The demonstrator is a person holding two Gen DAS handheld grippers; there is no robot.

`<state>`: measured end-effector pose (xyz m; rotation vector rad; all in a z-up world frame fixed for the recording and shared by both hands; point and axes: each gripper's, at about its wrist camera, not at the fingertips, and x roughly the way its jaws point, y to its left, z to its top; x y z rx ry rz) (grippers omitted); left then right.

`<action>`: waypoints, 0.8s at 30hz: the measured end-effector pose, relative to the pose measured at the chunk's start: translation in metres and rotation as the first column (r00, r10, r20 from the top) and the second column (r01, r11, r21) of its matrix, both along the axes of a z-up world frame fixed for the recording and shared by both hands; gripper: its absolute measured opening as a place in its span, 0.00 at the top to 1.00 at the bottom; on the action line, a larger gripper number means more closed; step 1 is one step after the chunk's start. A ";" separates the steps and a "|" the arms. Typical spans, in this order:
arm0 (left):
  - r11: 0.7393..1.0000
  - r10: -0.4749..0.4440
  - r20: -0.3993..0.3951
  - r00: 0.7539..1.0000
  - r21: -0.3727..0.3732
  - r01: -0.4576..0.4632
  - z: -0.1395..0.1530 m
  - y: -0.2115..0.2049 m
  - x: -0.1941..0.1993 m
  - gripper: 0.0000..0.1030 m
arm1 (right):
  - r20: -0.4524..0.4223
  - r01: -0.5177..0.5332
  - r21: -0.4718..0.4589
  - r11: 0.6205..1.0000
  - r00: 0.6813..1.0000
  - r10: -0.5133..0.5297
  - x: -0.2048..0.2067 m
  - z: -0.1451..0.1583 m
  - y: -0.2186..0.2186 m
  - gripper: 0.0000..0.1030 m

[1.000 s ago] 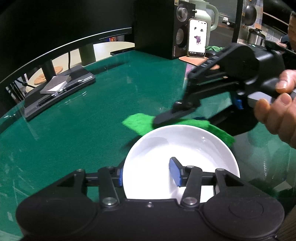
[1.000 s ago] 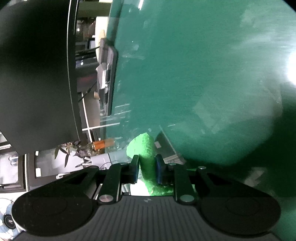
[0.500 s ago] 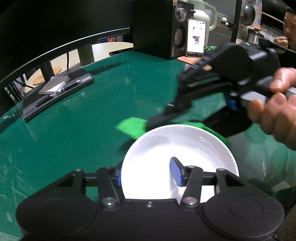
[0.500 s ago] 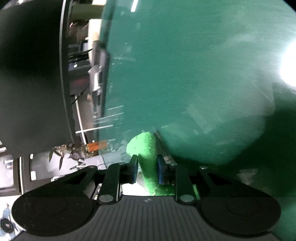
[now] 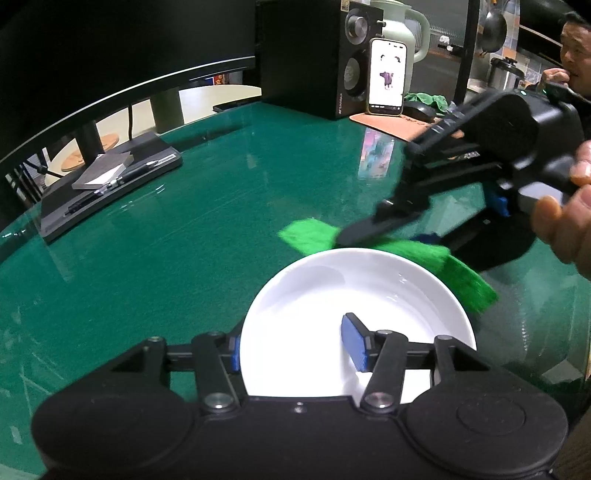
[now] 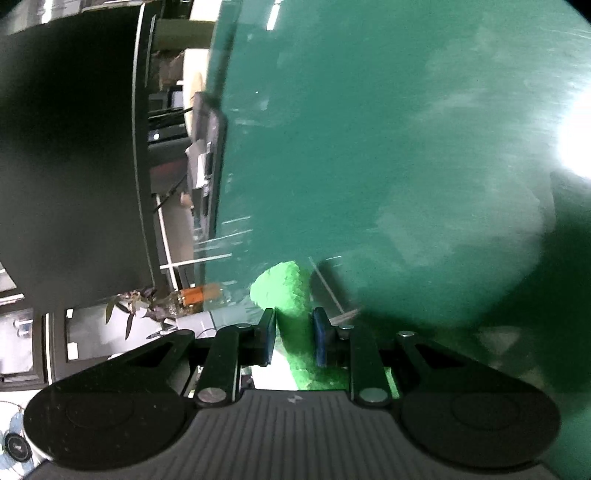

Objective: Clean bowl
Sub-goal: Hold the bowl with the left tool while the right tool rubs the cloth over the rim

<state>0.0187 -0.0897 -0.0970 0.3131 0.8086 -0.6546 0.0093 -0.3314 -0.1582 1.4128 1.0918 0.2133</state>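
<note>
From the left wrist view, I see a glossy dark-green table top (image 5: 207,236) that throws back light and a colourful smear of the lit phone (image 5: 386,79) standing at its far edge. Behind the phone are a black speaker (image 5: 332,51), a pale kettle (image 5: 402,26), a mouse on a tan mat (image 5: 391,123) and a crumpled green rag. To the far left a black tray (image 5: 110,184) carries a pen and a grey block, under the curved edge of a dark monitor. A person sits in the far right corner of the room.

The white bowl (image 5: 332,295) rests on the table right in front of my left gripper (image 5: 291,345). Its jaws straddle the near rim, one blue pad inside the bowl and one outside, and they are opening, so I see no firm pinch on the rim. Just beyond the bowl, my right gripper (image 5: 364,230) holds a green cloth (image 5: 436,258) against the far rim.

From the right wrist view, rolled sideways, I see the green table (image 6: 369,147) filling most of the picture, blurred, with glare at the right. The right gripper (image 6: 294,332) stands narrow, both pads clamped on the green cloth (image 6: 284,284). A sliver of white shows beneath it.
</note>
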 end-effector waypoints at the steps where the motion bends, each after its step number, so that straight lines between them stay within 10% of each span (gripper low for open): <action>1: 1.000 -0.001 0.000 1.000 0.000 0.001 0.000 0.000 0.000 0.50 | -0.009 0.004 0.002 1.000 1.000 -0.004 0.000 -0.002 0.001 0.78; 12: 1.000 0.006 0.006 1.000 0.016 -0.006 0.001 -0.003 -0.001 0.49 | 0.058 -0.084 -0.012 0.996 0.995 0.085 0.049 0.003 0.038 0.78; 24: 1.000 -0.011 0.004 1.000 0.000 0.011 -0.001 -0.004 -0.001 0.47 | -0.033 0.024 0.012 1.000 0.999 -0.024 -0.008 -0.004 -0.002 0.78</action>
